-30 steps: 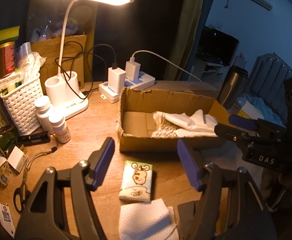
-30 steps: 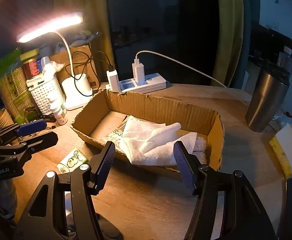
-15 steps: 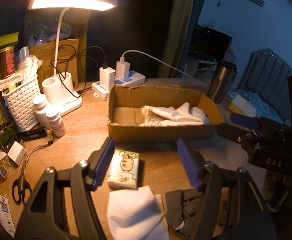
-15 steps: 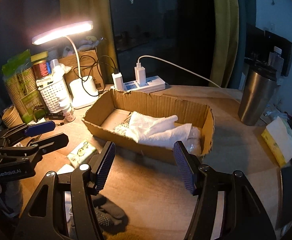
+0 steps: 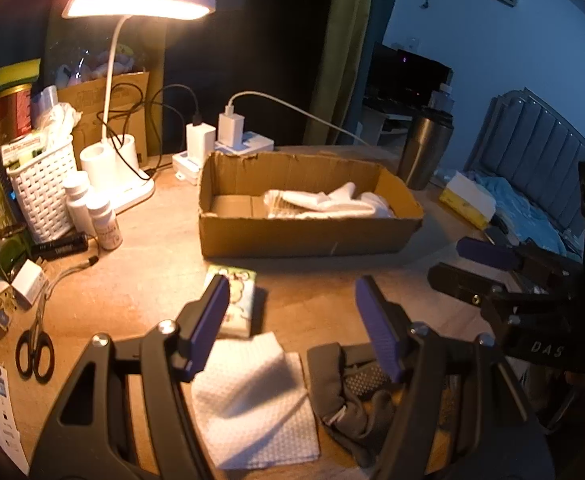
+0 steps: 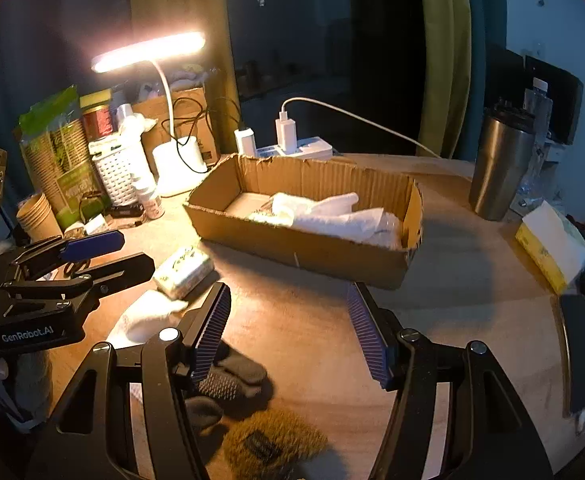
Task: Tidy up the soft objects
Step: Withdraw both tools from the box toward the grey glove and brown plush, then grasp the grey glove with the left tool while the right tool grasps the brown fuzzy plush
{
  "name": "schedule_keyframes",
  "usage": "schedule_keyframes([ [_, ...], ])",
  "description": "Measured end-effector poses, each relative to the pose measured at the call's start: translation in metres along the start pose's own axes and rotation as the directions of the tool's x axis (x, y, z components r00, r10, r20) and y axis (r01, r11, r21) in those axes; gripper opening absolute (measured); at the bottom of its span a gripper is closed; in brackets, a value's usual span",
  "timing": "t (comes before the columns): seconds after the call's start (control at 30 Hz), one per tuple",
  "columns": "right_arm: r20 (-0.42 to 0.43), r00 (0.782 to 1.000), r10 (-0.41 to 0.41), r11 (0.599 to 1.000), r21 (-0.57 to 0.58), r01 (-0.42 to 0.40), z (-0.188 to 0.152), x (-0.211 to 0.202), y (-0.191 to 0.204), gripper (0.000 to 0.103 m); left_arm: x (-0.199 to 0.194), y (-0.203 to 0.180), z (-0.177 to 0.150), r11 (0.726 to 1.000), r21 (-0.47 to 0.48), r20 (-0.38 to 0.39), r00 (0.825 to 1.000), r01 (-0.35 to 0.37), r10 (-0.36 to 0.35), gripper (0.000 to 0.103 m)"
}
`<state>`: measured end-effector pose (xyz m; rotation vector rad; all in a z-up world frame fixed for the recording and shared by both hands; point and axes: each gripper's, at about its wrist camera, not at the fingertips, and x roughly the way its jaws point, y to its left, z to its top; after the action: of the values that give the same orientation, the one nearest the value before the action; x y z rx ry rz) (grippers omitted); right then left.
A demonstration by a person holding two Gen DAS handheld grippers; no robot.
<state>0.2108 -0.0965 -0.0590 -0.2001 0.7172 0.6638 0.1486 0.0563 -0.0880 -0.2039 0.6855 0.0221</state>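
Note:
An open cardboard box (image 5: 308, 236) (image 6: 312, 248) sits mid-table with white cloths (image 5: 328, 202) (image 6: 332, 216) inside. In front of it lie a tissue pack with a cartoon print (image 5: 238, 300) (image 6: 182, 270), a white cloth (image 5: 252, 400) (image 6: 144, 316) and a dark grey glove (image 5: 352, 396) (image 6: 228, 380). A scrubby olive pad (image 6: 272, 440) lies nearest me. My left gripper (image 5: 292, 320) is open and empty above the tissue pack and white cloth. My right gripper (image 6: 288, 328) is open and empty above bare table, right of the glove.
A lit desk lamp (image 5: 132, 8), a white basket (image 5: 40, 184), pill bottles (image 5: 100, 216), a power strip (image 5: 228, 148) and scissors (image 5: 34, 344) crowd the left and back. A steel tumbler (image 6: 500, 168) and a yellow tissue box (image 6: 552, 248) stand right.
Both grippers have pulled back from the box toward the table's near edge. The glove, the white cloth and the olive pad have come into view below them.

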Motion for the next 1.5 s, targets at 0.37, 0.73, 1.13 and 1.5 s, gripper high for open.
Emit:
schedule_keyframes([
  [0.37, -0.029, 1.000, -0.005, 1.000, 0.020, 0.006, -0.033, -0.006, 0.004, 0.064, -0.009, -0.006, -0.024, 1.000, 0.014, -0.016, 1.000, 0.013, -0.012, 0.067],
  [0.73, -0.079, 0.997, -0.008, 0.999, 0.040, 0.011, -0.067, -0.003, 0.007, 0.064, -0.005, -0.012, -0.048, 0.999, 0.021, -0.051, 0.998, 0.030, -0.029, 0.067],
  [1.13, -0.135, 0.991, 0.007, 0.999, 0.053, 0.000, -0.092, 0.008, 0.002, 0.068, 0.008, -0.026, -0.064, 0.998, 0.049, -0.110, 0.993, 0.037, -0.032, 0.067],
  [1.5, -0.138, 0.990, 0.008, 0.996, 0.088, 0.004, -0.099, 0.010, -0.020, 0.070, 0.027, -0.048, -0.069, 0.994, 0.099, -0.167, 0.986, 0.048, -0.031, 0.067],
])
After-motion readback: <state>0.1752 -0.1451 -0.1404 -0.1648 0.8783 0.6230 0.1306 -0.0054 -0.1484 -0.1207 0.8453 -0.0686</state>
